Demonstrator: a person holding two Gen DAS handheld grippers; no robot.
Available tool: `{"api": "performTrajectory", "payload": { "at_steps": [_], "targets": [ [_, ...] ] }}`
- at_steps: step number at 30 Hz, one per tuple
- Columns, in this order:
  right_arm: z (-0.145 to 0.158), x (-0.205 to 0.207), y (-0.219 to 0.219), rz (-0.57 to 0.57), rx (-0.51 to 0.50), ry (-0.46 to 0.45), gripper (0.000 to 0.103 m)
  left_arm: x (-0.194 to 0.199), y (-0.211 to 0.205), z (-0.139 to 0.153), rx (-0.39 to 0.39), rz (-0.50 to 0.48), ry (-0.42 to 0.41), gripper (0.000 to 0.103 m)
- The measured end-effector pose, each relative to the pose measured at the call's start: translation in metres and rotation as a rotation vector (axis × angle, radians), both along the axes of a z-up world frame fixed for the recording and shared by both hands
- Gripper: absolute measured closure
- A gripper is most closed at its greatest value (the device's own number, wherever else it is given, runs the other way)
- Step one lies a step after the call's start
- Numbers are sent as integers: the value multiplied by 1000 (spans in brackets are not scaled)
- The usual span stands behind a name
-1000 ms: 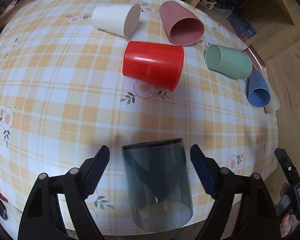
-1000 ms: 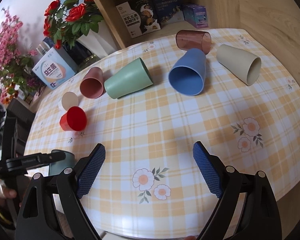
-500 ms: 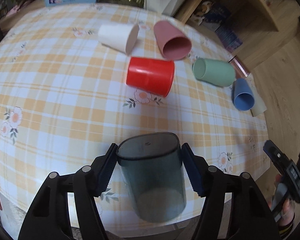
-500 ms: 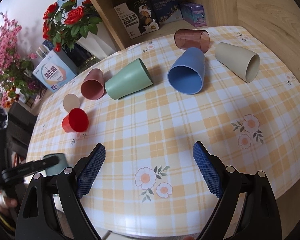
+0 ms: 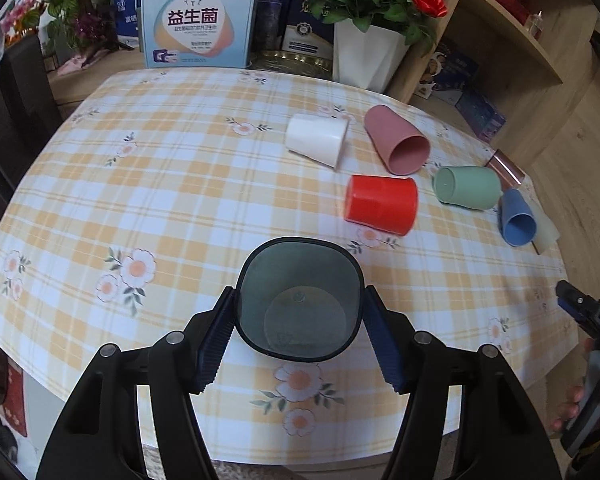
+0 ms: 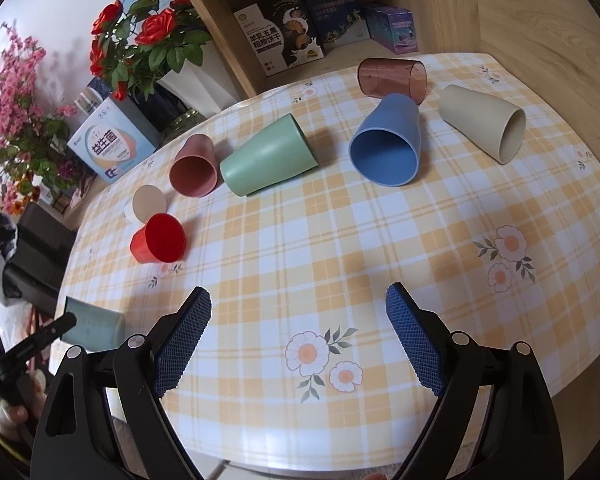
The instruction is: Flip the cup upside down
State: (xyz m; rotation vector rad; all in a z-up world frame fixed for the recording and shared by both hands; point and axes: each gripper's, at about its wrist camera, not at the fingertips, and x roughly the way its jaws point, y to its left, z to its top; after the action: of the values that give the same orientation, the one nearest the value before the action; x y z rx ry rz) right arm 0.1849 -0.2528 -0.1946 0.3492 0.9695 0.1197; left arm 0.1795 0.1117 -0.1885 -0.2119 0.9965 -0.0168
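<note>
Counter (image 5: 204,184): one, round, wearing a yellow-and-white checked cloth with flower prints and carrying seven cups lying on their sides.
Flower pot (image 5: 366,54): one white pot of red roses standing past the counter's far edge, beside one pale blue box (image 5: 198,26).
Left gripper (image 5: 300,330): clenching the smoky grey cup (image 5: 300,304) by its two sides, its blue pads (image 5: 216,340) pressing on the wall.
Right gripper (image 6: 298,336): released, jaws spread wide, hovering over bare cloth with nothing between them.
Smoky grey cup: one, being held at the counter's near edge, its open mouth facing the left wrist camera.
Lying cups, seven: blue cup (image 6: 388,146), beige cup (image 6: 482,122), green cup (image 6: 268,156), brown clear cup (image 6: 392,78), pink cup (image 6: 194,166), red cup (image 6: 158,238), white cup (image 5: 316,140).
Grouping: the blue one is lying between the green and beige ones; red and white are lying just beside each other.
</note>
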Motion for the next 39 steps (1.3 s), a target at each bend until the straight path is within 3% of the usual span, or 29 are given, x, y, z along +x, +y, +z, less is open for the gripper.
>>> {"api": "performTrajectory", "payload": {
  "at_steps": [15,24,27,30,35,39],
  "targets": [
    [1,-2,-9,-39,12,3,17,0,-25,-6,146,-67,32,42],
    [4,-4,-12,-47,23,-1,17,3,-35,-9,182,-74,49,42],
    [9,-7,-11,-42,19,-12,17,6,-34,-13,142,-59,76,40],
    [15,-8,-12,-45,17,-20,17,5,-36,-13,134,-57,69,33],
    [32,-16,-12,-38,7,-40,17,-3,-39,4,148,-26,22,11],
    [53,-28,-2,0,-35,-74,17,-15,-38,31,151,3,-37,9]
  ]
}}
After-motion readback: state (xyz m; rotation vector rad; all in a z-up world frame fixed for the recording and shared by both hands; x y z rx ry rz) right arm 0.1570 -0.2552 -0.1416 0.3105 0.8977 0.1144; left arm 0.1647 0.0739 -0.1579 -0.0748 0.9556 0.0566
